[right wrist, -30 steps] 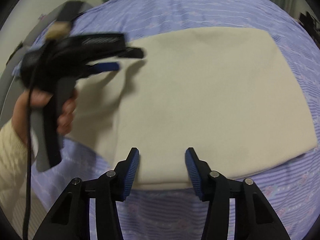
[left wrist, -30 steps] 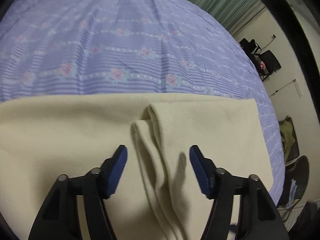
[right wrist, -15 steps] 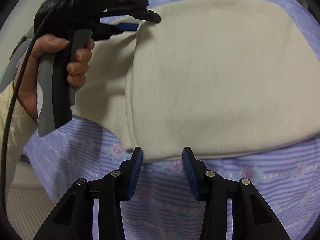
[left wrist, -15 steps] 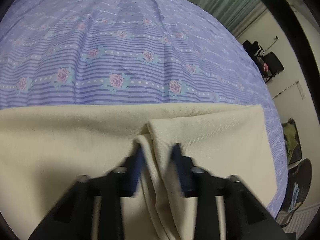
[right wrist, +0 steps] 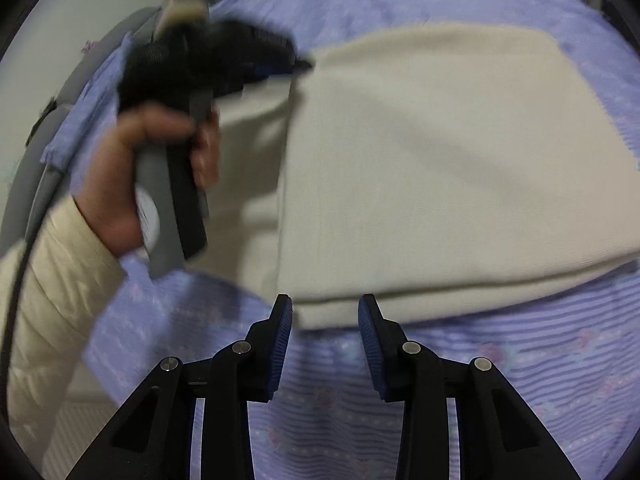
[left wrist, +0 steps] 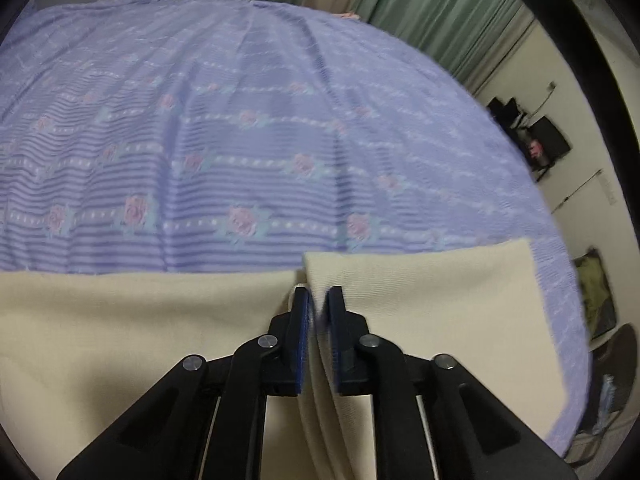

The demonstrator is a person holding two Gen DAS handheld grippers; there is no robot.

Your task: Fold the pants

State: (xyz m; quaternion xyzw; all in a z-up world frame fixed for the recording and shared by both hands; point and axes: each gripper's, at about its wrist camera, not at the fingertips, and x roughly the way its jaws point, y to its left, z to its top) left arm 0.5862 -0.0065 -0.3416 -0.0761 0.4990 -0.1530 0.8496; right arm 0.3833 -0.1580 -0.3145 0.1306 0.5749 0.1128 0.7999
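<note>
Across the left wrist view, the cream pants [left wrist: 120, 332] lie flat on the bed [left wrist: 240, 140], which has a purple floral sheet. The left tool [left wrist: 318, 300] has just been closing and now pinches a raised fold at the far edge of the cloth.

From the right wrist view, the right tool [right wrist: 325, 312] stands partly spread, its jaws having just been narrowing; the near edge of the pants [right wrist: 440, 168] lies between them, not yet pressed. The person's left hand [right wrist: 132, 168] holds the other tool at the far corner.

Judgement: grasping stage of a fold. Next, the right tool must clamp its edge before both lift together.
</note>
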